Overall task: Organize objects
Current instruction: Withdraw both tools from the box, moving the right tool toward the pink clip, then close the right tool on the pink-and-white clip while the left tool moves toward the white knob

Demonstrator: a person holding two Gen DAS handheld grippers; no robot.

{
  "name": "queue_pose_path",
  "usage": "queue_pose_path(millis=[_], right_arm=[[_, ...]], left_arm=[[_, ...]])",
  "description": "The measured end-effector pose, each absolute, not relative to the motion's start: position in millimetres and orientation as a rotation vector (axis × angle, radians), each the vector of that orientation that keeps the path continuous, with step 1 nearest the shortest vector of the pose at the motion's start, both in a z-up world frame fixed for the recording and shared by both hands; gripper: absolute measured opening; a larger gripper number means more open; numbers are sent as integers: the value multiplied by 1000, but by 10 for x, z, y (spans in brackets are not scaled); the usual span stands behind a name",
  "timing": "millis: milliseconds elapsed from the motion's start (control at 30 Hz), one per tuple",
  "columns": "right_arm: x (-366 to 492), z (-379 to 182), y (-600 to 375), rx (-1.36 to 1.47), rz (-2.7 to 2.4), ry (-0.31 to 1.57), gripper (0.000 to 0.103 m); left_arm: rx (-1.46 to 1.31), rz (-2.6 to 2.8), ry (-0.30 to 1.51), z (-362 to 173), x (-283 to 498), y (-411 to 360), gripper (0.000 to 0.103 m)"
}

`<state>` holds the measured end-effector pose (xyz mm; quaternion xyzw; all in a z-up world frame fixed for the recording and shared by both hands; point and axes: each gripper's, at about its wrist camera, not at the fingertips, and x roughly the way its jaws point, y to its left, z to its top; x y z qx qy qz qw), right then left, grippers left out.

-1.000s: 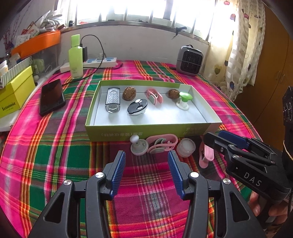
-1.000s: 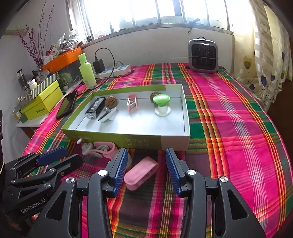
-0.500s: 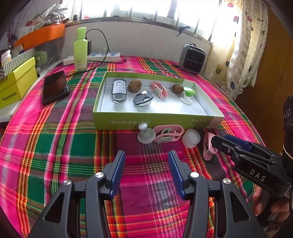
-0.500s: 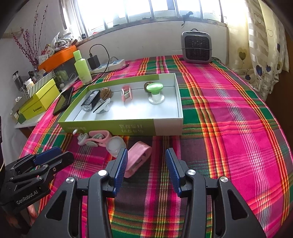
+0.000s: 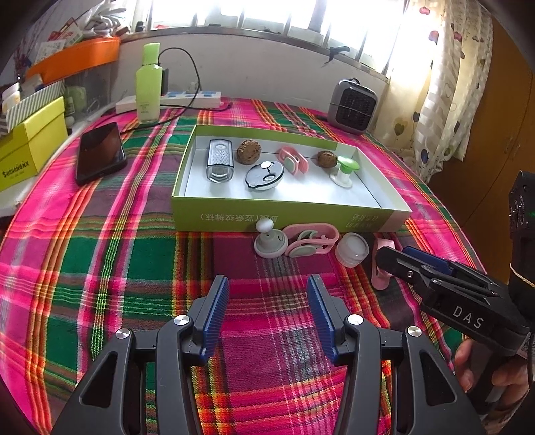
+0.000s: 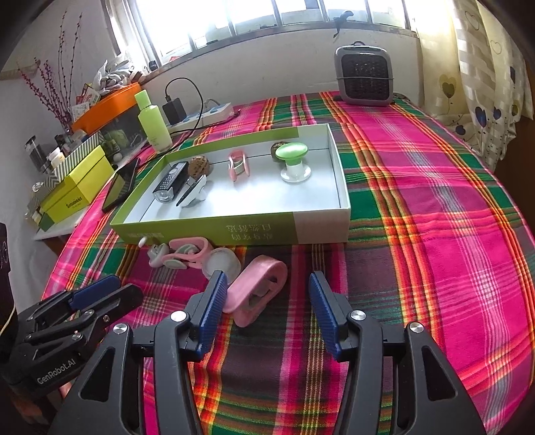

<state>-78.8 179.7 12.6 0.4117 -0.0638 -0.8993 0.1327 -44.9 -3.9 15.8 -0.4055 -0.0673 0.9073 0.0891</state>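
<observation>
1. Pink clip (image 6: 255, 287) lies on plaid surface (image 6: 434, 234), just before green box (image 6: 254, 231).
2. Right claw (image 6: 264, 302) opening; clip near left pad, untouched.
3. Left claw (image 5: 267, 311) part-open, empty.

**A lived-in room at home**

A table under a plaid cloth (image 6: 418, 207) stands against a sunny window (image 6: 301, 13) with heart-print curtains (image 6: 488, 83). At its far edge sit a small heater (image 6: 363, 76), a power strip (image 5: 187, 99) and a green lotion bottle (image 5: 148, 83); a phone (image 5: 100, 152) lies near the left edge
</observation>
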Motion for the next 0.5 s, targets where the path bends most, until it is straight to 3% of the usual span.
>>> queue_pose_path(millis=[500], right_arm=[[-834,94,1680,1231,-2597,-108,52]], left_arm=[[-1226,2692,-222,132,-545,-89,47]])
